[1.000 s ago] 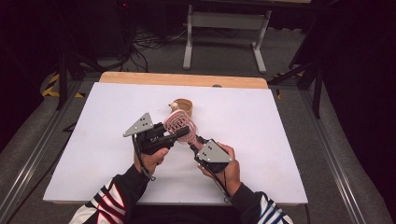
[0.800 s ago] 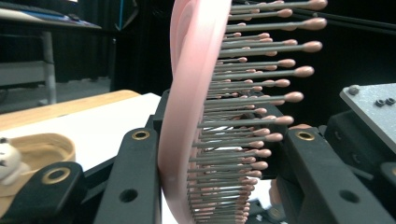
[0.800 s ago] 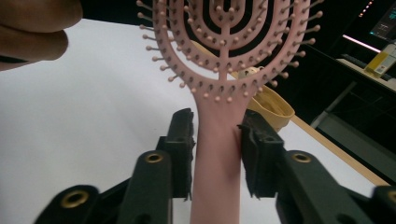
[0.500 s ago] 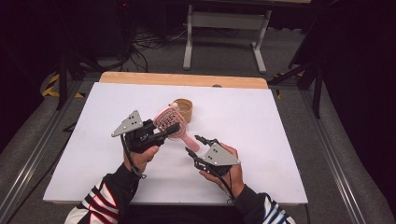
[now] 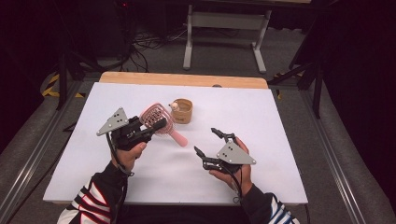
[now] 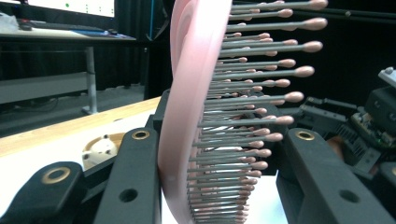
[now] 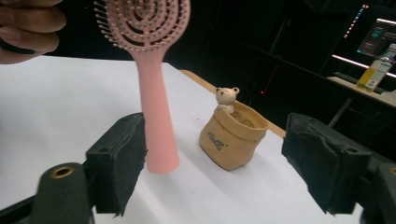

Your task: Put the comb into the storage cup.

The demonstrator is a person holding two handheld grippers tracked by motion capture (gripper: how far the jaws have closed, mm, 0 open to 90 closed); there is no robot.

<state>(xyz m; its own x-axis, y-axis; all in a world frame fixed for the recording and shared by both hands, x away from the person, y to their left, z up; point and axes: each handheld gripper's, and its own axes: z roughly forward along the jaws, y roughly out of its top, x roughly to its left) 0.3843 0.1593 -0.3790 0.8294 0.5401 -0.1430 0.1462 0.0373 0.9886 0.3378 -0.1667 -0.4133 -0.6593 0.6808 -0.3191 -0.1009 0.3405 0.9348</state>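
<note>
While the pink hairbrush is clamped by its head between the fingers of the left gripper, it is held just above the white surface, at about nine o'clock from centre. Its handle points toward four o'clock. The right gripper, at five o'clock, has just been opening; its fingers stand apart with nothing pressed between them, the handle just beyond. The hand-over appears done. A tan fabric pouch with a small bear is seen at twelve o'clock of the brush; placing there may remain.
</note>
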